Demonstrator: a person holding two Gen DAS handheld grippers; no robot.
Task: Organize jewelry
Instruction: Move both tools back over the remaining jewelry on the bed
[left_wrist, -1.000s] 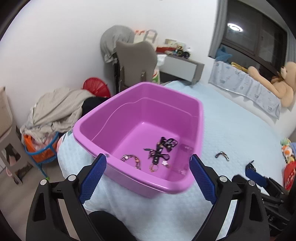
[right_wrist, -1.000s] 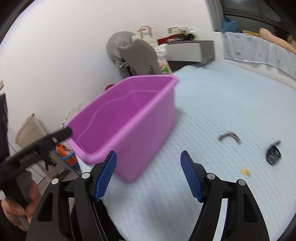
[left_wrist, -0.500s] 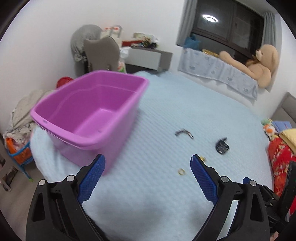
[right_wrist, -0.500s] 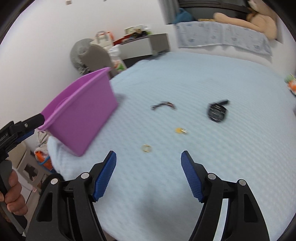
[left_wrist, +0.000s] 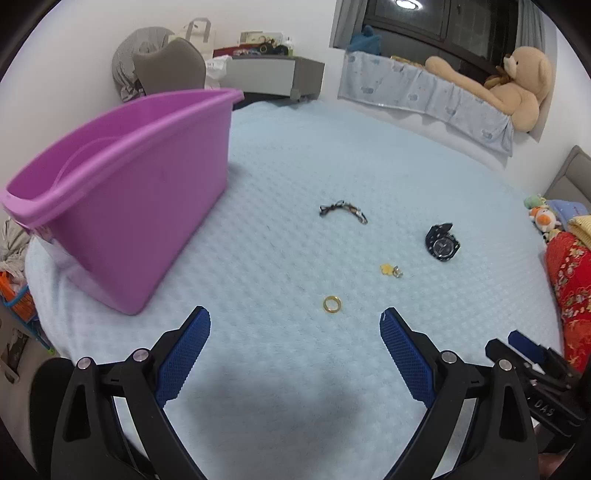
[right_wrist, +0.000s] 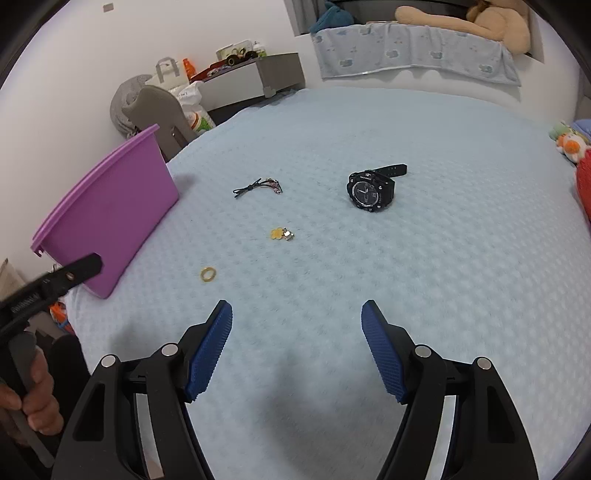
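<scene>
Loose jewelry lies on the pale blue bedspread (left_wrist: 295, 177): a gold ring (left_wrist: 332, 304) (right_wrist: 208, 274), a yellow flower earring (left_wrist: 390, 270) (right_wrist: 280, 233), a dark bracelet (left_wrist: 343, 211) (right_wrist: 258, 187) and a black wristwatch (left_wrist: 441, 243) (right_wrist: 370, 190). A purple plastic tub (left_wrist: 122, 192) (right_wrist: 110, 206) stands on the bed at the left. My left gripper (left_wrist: 294, 323) is open, hovering just short of the ring. My right gripper (right_wrist: 296, 314) is open too, nothing between its blue pads, with the earring and watch ahead of it.
A teddy bear (left_wrist: 517, 92) lies on the window ledge at the back. Soft toys and a red cloth (left_wrist: 570, 273) sit at the bed's right edge. A grey chair (left_wrist: 166, 70) and desk stand beyond the tub. A hand (right_wrist: 26, 398) holds the left gripper's handle.
Both grippers have swung right from the purple tub and come down towards the bed. The tub's inside has left view; the ring, earring, bracelet and watch now lie ahead.
</scene>
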